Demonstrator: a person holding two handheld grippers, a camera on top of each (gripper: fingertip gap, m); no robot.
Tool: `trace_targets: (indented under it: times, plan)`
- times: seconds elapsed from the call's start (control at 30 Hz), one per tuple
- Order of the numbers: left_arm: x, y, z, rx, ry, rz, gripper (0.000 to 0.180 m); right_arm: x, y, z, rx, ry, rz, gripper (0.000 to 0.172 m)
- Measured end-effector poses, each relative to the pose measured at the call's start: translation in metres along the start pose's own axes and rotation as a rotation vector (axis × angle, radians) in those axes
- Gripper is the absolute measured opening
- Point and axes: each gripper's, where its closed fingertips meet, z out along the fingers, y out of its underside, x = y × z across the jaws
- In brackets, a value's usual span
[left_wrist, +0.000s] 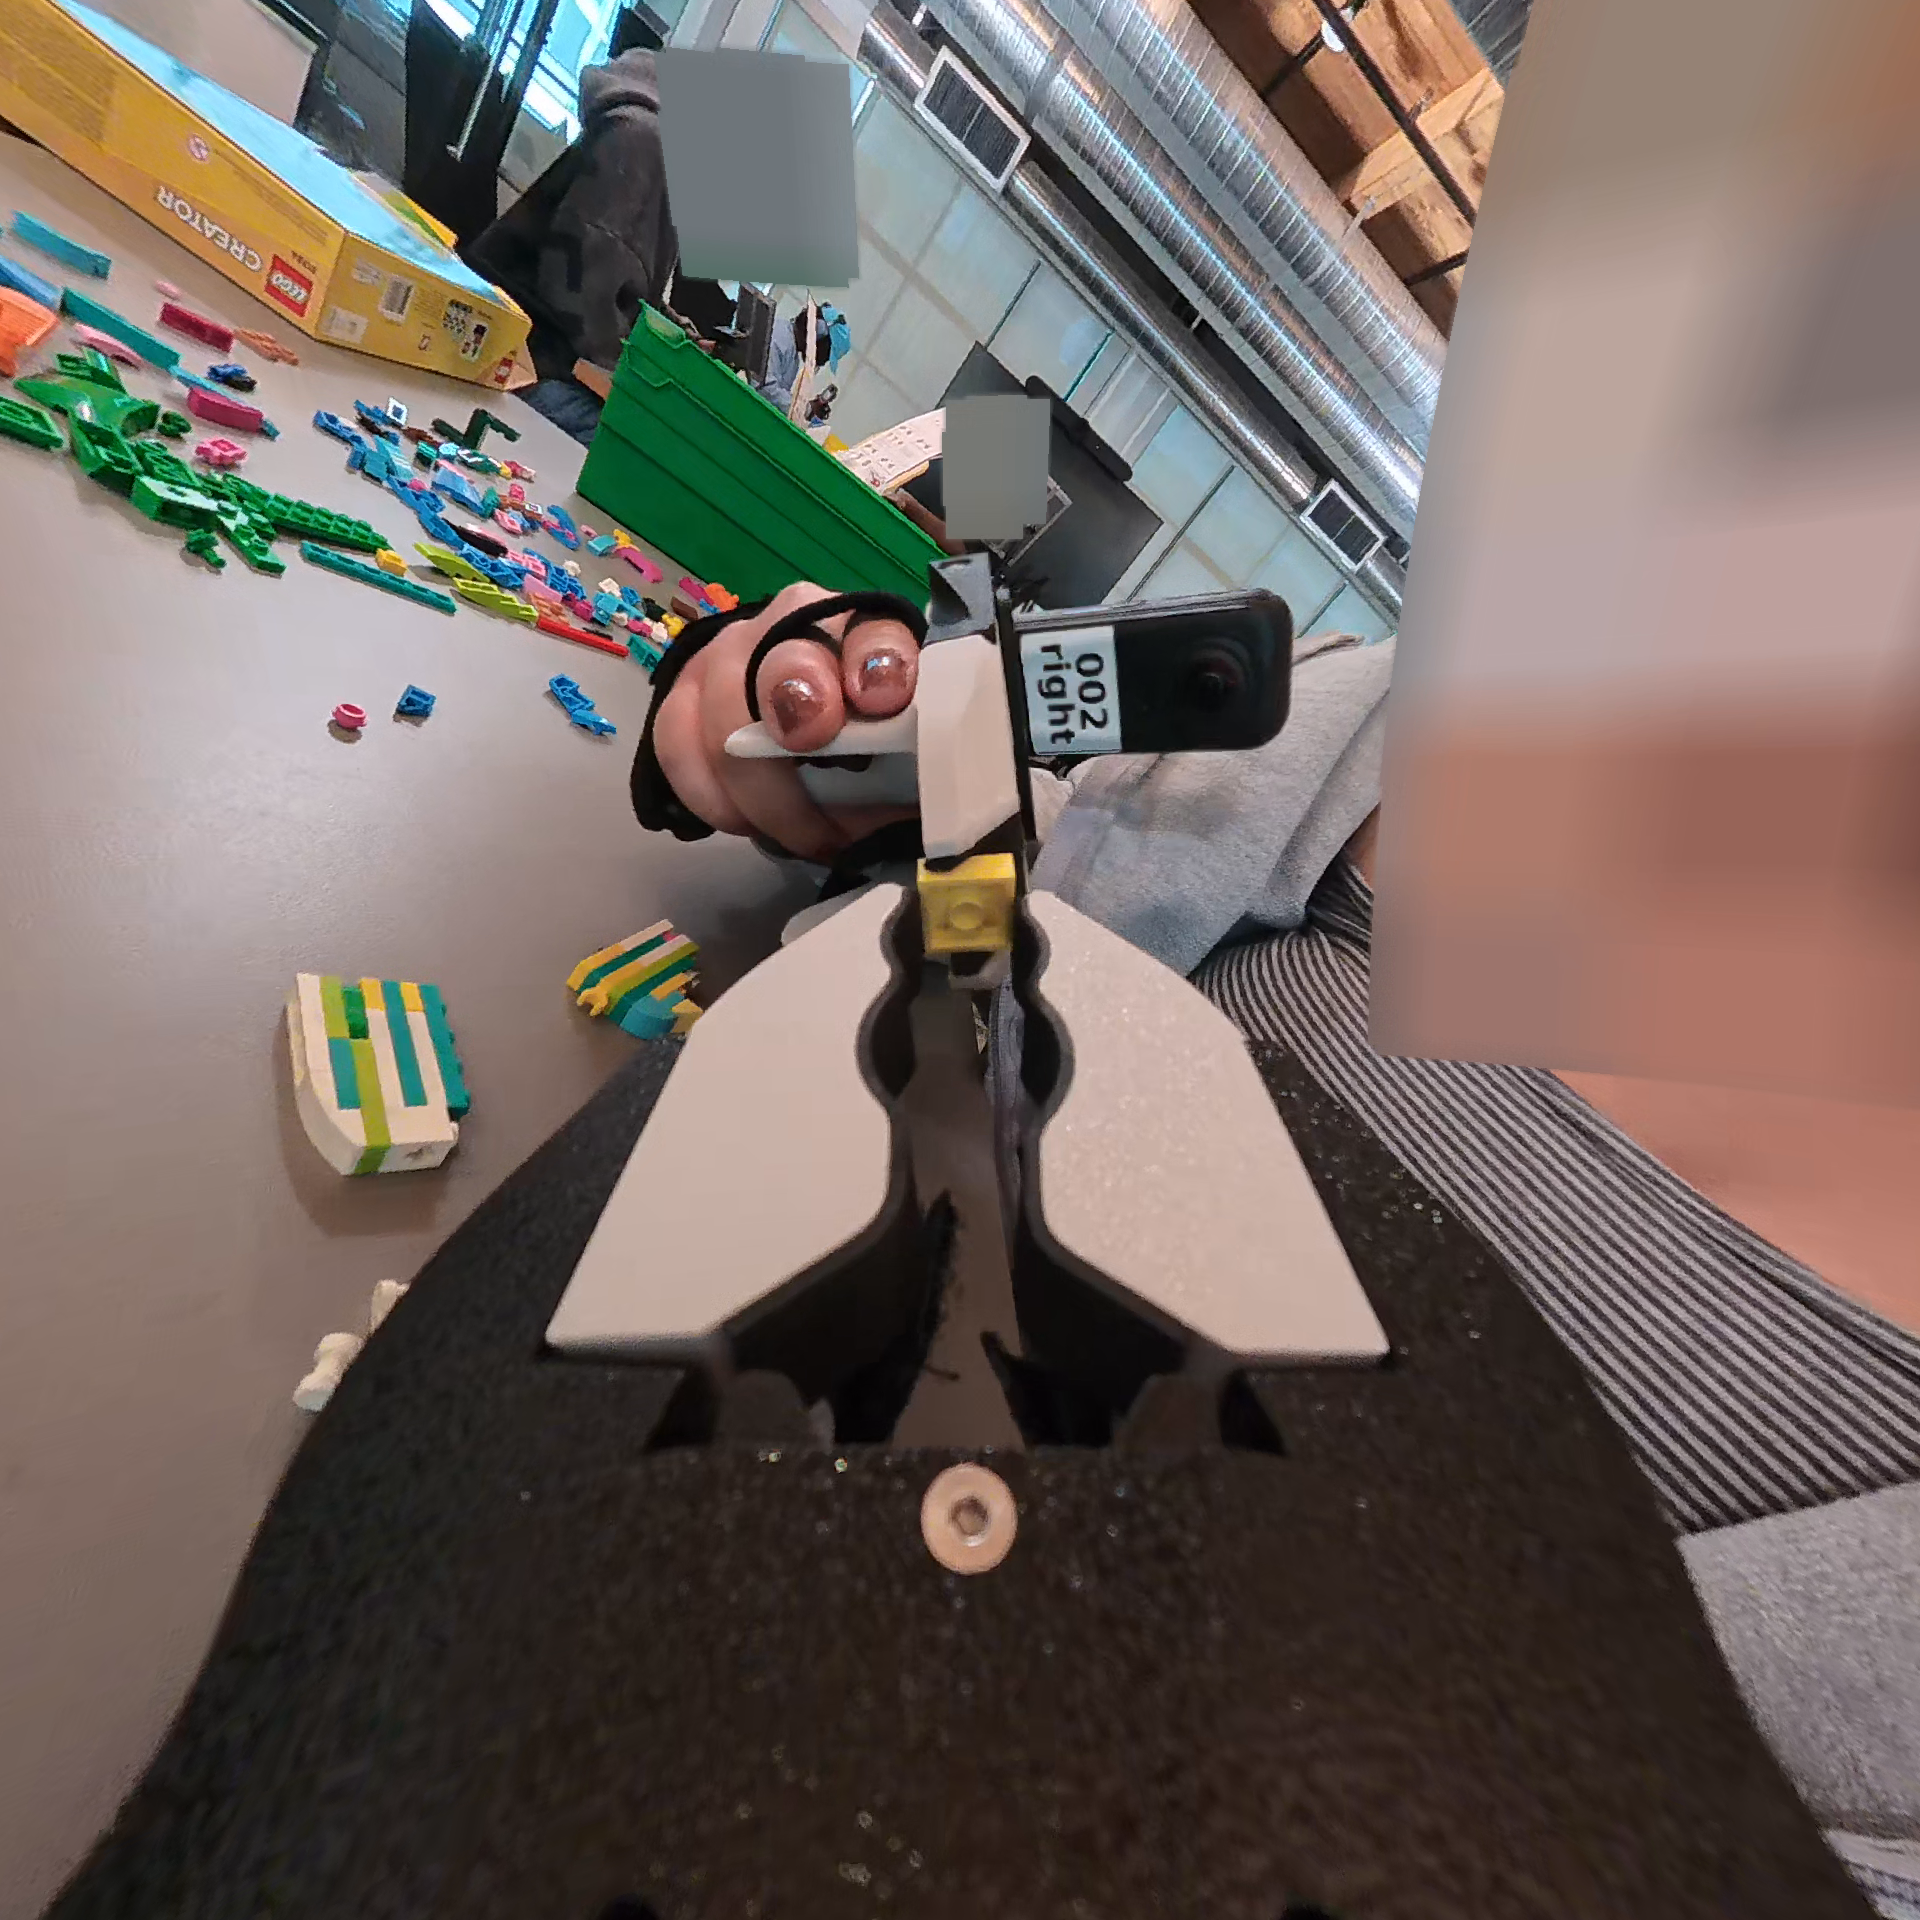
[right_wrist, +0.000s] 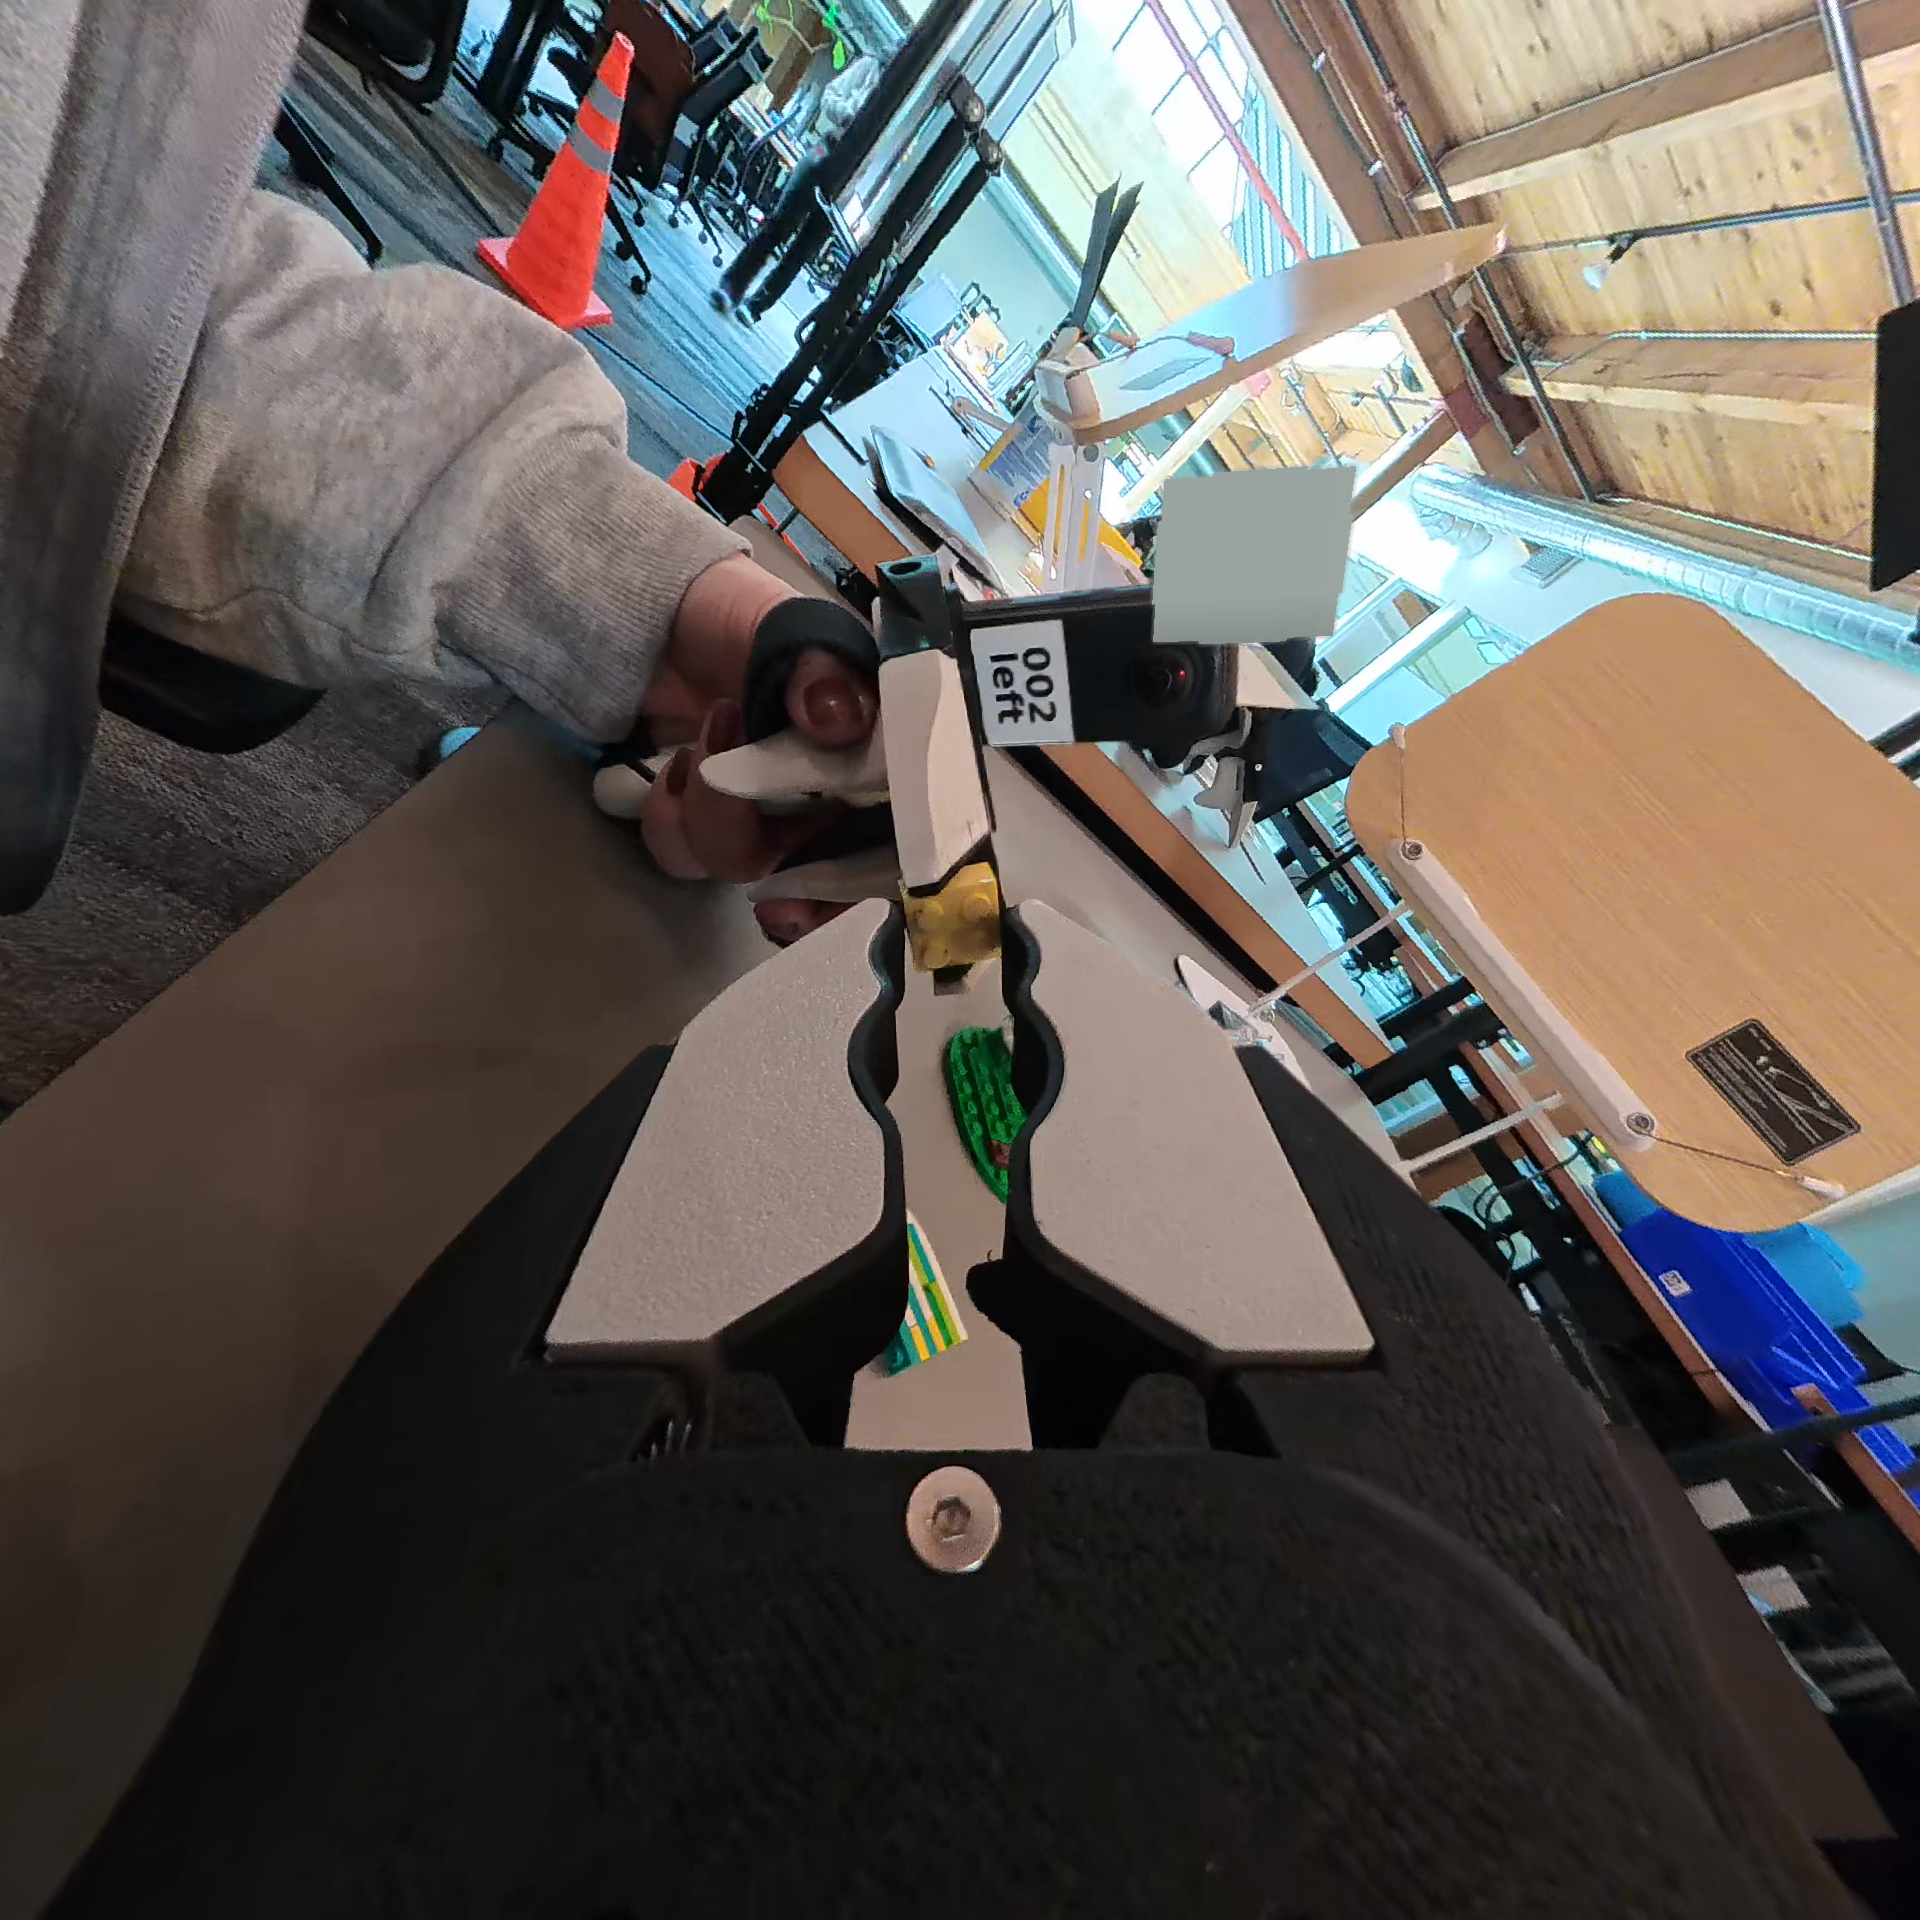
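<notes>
- Left wrist view: left gripper (left_wrist: 964, 925) and right gripper (left_wrist: 961, 857) both pinch one yellow brick (left_wrist: 964, 914), jaws narrowly parted, above the table (left_wrist: 208, 831)
- Judgement: keep both squeezes level; avoid twisting

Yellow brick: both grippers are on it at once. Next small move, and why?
Probably ease one gripper open, likely the left gripper. The yellow brick sits pinched between its fingertips, while the right gripper clamps the same brick from the opposite side, above the table. With both clamped, neither can carry the brick away; one letting go leaves it in one grip.
</notes>
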Motion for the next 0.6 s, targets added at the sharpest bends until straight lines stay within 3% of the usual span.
trace_targets:
  times: [0.27,0.6]
  plan:
    - [-0.004,-0.001,0.008,0.011,-0.02,-0.055,0.016,0.003,0.004,-0.006,-0.09,-0.034,-0.079,0.015]
    - [0.016,0.013,0.041,-0.079,0.149,-0.123,0.016,-0.011,-0.013,-0.041,0.053,-0.23,0.155,0.015]
